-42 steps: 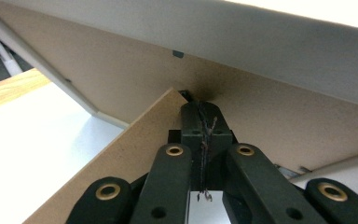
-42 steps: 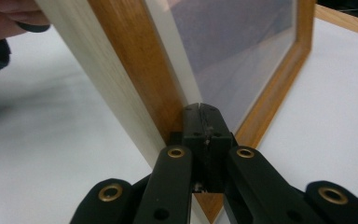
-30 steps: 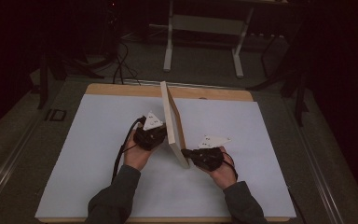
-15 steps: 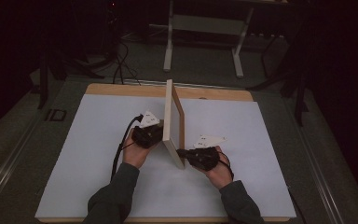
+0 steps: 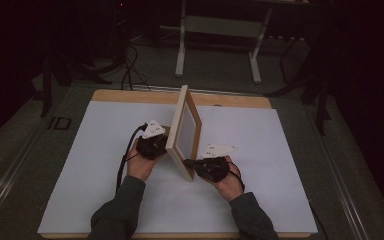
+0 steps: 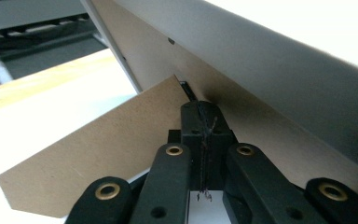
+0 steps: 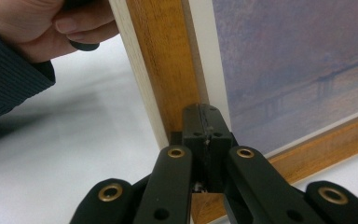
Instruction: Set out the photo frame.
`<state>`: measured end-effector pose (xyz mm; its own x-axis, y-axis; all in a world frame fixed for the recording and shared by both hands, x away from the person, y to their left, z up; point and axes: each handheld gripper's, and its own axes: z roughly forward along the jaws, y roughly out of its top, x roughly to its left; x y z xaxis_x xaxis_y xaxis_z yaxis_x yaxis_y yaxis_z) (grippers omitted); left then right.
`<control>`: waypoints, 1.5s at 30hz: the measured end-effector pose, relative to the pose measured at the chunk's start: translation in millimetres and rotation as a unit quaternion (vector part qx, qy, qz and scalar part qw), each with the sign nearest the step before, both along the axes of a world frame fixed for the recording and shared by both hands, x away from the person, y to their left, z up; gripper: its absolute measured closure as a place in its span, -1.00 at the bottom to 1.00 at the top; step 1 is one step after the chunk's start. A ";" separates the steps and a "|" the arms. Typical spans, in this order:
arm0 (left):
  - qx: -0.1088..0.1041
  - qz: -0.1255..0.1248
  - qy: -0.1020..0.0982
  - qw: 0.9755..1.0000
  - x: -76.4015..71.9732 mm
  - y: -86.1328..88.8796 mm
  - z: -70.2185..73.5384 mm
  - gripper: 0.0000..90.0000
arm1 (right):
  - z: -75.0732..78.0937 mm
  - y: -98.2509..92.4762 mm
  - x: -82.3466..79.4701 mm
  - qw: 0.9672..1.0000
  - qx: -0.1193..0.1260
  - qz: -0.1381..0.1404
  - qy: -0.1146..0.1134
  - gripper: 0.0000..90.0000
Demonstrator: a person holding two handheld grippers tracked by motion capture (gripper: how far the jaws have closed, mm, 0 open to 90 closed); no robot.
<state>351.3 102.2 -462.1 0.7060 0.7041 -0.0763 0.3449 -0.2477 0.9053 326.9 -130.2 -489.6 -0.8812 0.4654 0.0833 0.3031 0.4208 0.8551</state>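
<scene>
Jaws of both the left gripper (image 5: 161,146) and the right gripper (image 5: 190,164) are fully closed with nothing between them, their tips pressed against the picture frame (image 5: 185,131), which stands upright mid-table (image 5: 105,165). Step: propping it. Next likely requires swinging out the backing stand (image 6: 98,158).

A wooden-edged table (image 5: 130,96) covered by a white sheet (image 5: 260,165) stands in a dim room, lit mainly from above the work surface. Beyond its far edge, the white legs of a metal stand (image 5: 181,50) rest on a grey floor (image 5: 220,75). Dark cables (image 5: 130,60) trail at left; the surroundings fall into shadow.
</scene>
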 end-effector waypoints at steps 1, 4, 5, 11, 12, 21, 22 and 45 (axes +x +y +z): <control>-0.001 -0.002 0.001 1.000 -0.5 1.9 -0.4 0.99 | -0.1 0.6 0.1 1.000 0.000 0.000 0.000 1.00; 0.000 0.002 0.010 1.000 -2.7 6.4 -1.6 0.95 | -0.1 1.3 0.0 1.000 -0.001 0.001 -0.001 1.00; 0.001 0.004 0.012 1.000 -3.7 8.0 -2.1 0.94 | -0.1 1.3 -0.1 1.000 -0.001 0.001 0.000 1.00; 0.000 0.009 0.023 1.000 -14.4 20.3 -3.2 0.79 | 0.2 2.2 -0.4 1.000 -0.002 0.003 -0.004 1.00; 0.001 0.008 0.023 1.000 -17.1 22.5 -3.2 0.76 | 0.2 2.6 -0.5 1.000 -0.001 0.002 -0.003 1.00; 0.008 0.005 0.042 0.999 -32.8 40.2 -6.1 0.48 | 0.2 7.7 -0.4 1.000 -0.003 0.005 -0.003 1.00; 0.006 0.005 0.046 0.999 -33.1 41.8 -6.3 0.46 | 0.4 8.1 -0.4 1.000 -0.005 0.006 -0.003 1.00; -0.058 -0.011 0.061 0.996 -59.6 48.6 3.0 0.07 | -3.0 6.3 1.8 1.000 -0.014 0.008 -0.001 0.96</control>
<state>291.8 150.8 -459.1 0.7010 0.6707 -0.2425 0.4507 -0.1531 0.8795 328.6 -123.8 -492.6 -0.8885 0.4537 0.0688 0.2944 0.4485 0.8439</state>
